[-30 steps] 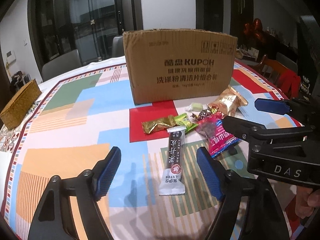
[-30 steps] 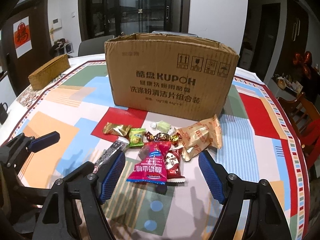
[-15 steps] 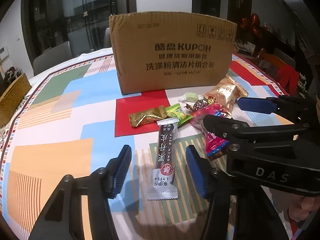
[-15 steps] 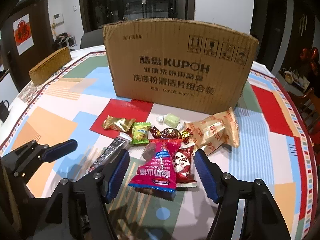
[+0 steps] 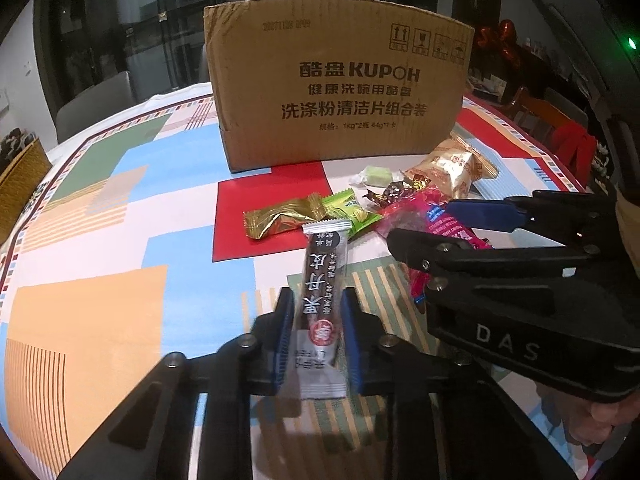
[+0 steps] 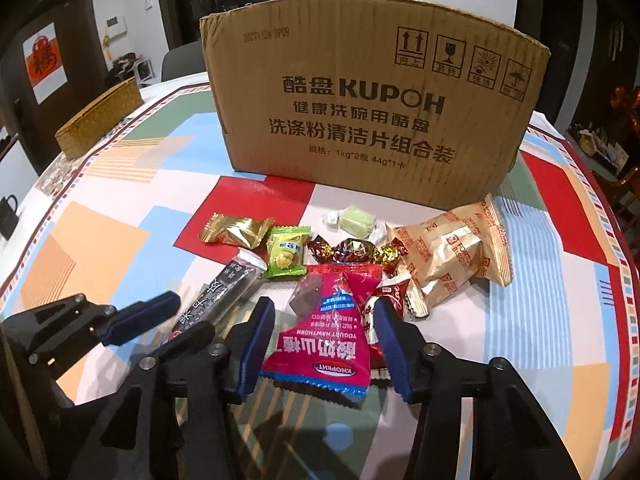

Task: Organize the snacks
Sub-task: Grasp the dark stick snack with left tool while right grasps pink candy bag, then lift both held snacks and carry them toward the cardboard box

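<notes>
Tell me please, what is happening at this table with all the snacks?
A person holds two grippers over snacks lying in front of a cardboard box. The left gripper is closing on a long dark snack bar, its pads already against the wrapper. The right gripper is closing around a red yogurt hawthorn pack, with a small gap on the right side. Both snacks lie on the tablecloth; nothing is lifted yet.

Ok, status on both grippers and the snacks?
Left hand-held gripper closing on dark snack bar. Right hand-held gripper closing around red yogurt hawthorn pack. Cardboard box behind, unobstructed.
</notes>
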`<state>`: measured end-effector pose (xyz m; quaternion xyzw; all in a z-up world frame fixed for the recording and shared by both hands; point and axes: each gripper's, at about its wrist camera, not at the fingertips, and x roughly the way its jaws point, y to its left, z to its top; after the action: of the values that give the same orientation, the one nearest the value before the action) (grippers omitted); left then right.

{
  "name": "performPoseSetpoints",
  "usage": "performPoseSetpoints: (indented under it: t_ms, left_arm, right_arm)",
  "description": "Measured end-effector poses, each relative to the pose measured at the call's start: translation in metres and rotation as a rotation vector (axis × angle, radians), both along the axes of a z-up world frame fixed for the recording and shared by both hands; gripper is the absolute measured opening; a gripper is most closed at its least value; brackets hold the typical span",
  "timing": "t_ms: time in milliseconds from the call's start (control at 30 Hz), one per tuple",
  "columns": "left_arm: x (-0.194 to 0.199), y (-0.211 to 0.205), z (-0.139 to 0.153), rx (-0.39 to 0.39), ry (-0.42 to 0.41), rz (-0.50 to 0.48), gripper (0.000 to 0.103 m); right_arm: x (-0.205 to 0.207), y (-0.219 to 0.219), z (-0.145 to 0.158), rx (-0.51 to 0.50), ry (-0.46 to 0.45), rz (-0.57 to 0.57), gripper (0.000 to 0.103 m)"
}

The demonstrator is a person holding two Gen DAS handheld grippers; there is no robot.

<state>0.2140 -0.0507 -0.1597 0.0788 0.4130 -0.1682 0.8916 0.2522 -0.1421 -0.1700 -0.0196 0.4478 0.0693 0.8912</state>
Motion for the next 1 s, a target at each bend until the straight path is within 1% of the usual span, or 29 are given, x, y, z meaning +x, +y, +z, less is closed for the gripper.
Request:
performPoseSetpoints:
  t_ms: [33,133,367,633,1000]
  left_arm:
    - [0.000,0.000,0.000,0.000,-0.001,0.001,0.022]
    - [0.000,0.000,0.000,-0.001,-0.003,0.004,0.020]
    - [0.000,0.004,0.001,-0.008,-0.005,0.015,0.018]
    - [-0.005,0.005,0.010,-0.005,-0.035,0.017,0.017]
    - [-0.013,0.007,0.029,-0.014,-0.075,0.025,0.016]
  right_arm:
    - [0.001,0.000,0.000,-0.001,0.000,0.001,0.043]
    - [0.002,0.002,0.000,0.001,0.004,0.008,0.042]
    - [0.001,0.007,-0.001,-0.005,0.002,0.030,0.034]
    - [-0.005,0.005,0.011,-0.003,-0.031,0.026,0.033]
    - [-0.014,-0.002,0.032,0.012,-0.073,0.010,0.033]
